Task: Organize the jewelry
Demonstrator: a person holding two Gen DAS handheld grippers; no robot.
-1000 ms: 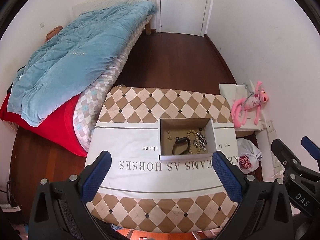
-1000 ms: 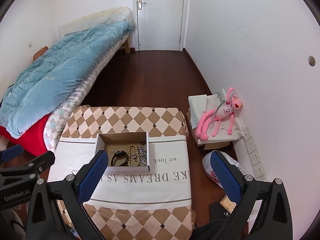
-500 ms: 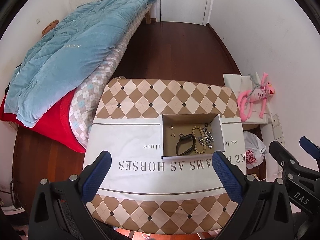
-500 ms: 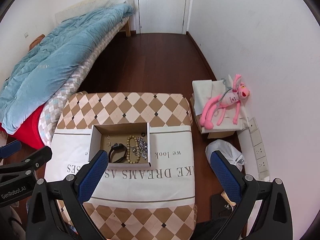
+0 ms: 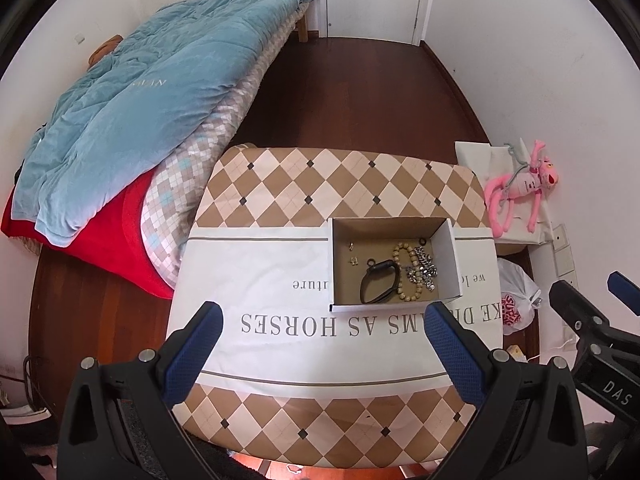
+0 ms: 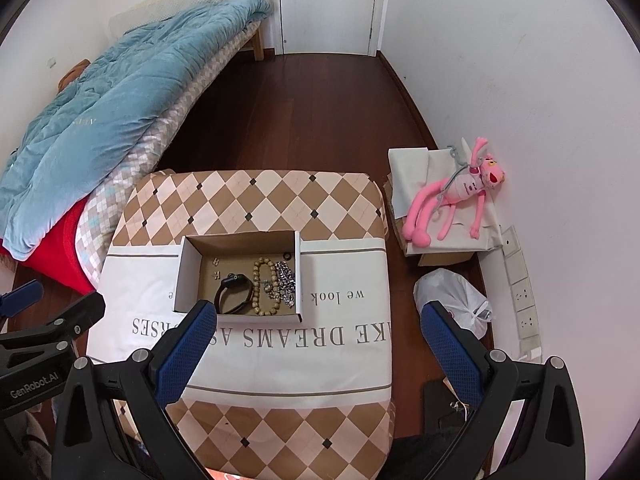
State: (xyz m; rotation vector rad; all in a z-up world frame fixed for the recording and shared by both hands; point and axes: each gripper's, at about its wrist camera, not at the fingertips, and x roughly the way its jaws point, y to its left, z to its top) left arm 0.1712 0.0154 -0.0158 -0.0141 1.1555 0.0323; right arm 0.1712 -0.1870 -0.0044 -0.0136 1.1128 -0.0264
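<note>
An open cardboard box [image 5: 450,260] [image 6: 186,272] sits on a table with a diamond-patterned cloth [image 5: 320,184] [image 6: 256,204]. Inside lie a black band [image 5: 378,286] [image 6: 234,294], a wooden bead bracelet [image 5: 408,272] [image 6: 266,286], a silver chain [image 5: 424,266] [image 6: 286,280], a small black ring [image 5: 421,242] [image 6: 287,256] and small earrings [image 5: 353,254] [image 6: 216,268]. My left gripper [image 5: 320,344] hovers open above the table's near side, short of the box. My right gripper [image 6: 318,340] is open too, above the table to the right of the box. Both hold nothing.
A bed with a blue quilt [image 5: 140,100] [image 6: 120,92] stands left of the table. On the right, a pink plush toy [image 5: 520,188] [image 6: 456,196] lies on white paper over a box, with a plastic bag [image 5: 516,300] [image 6: 452,296] on the dark wood floor. A white door [image 6: 328,4] is at the back.
Both grippers have tilted downward and risen a little, so the table and box sit lower and fuller in each view. Both stay open. The jewelry has not moved.
</note>
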